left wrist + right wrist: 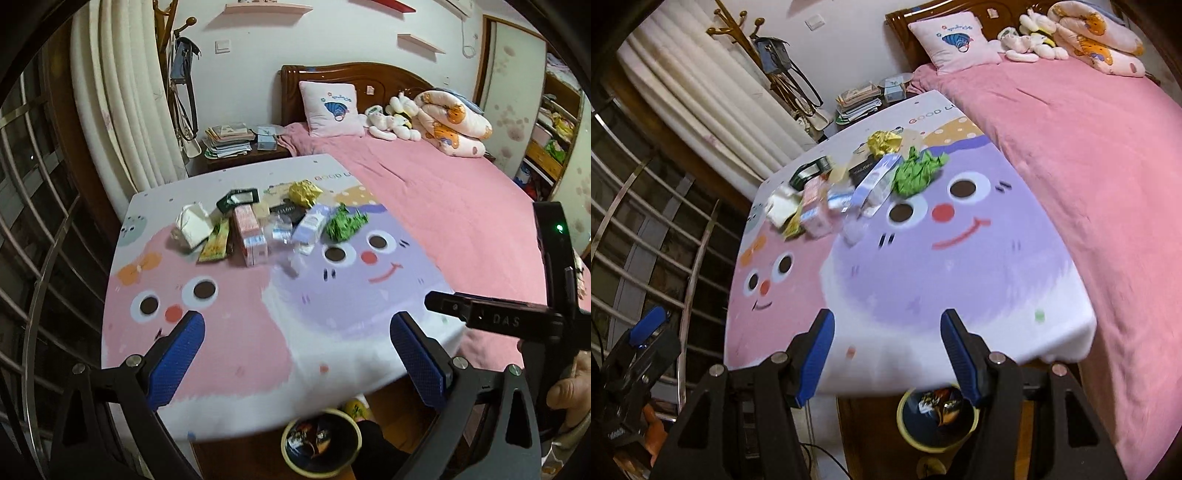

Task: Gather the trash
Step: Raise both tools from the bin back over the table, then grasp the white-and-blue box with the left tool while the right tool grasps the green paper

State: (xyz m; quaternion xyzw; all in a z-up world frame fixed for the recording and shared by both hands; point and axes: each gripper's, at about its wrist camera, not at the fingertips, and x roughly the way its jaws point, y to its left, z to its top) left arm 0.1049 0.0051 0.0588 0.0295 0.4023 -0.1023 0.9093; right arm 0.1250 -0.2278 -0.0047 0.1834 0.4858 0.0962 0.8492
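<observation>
L gripper (297, 332) gaping, R gripper (888, 334) too — empty

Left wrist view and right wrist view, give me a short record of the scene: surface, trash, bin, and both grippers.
surface: table with cartoon-face cover, beside a pink bed
trash: pile at the table's far side, including crumpled green wrapper, yellow wrapper, pink carton, white tissue
bin: yellow-rimmed bin on the floor below the table's near edge, some trash inside
left gripper: jaws open, empty
right gripper: jaws open, empty
</observation>
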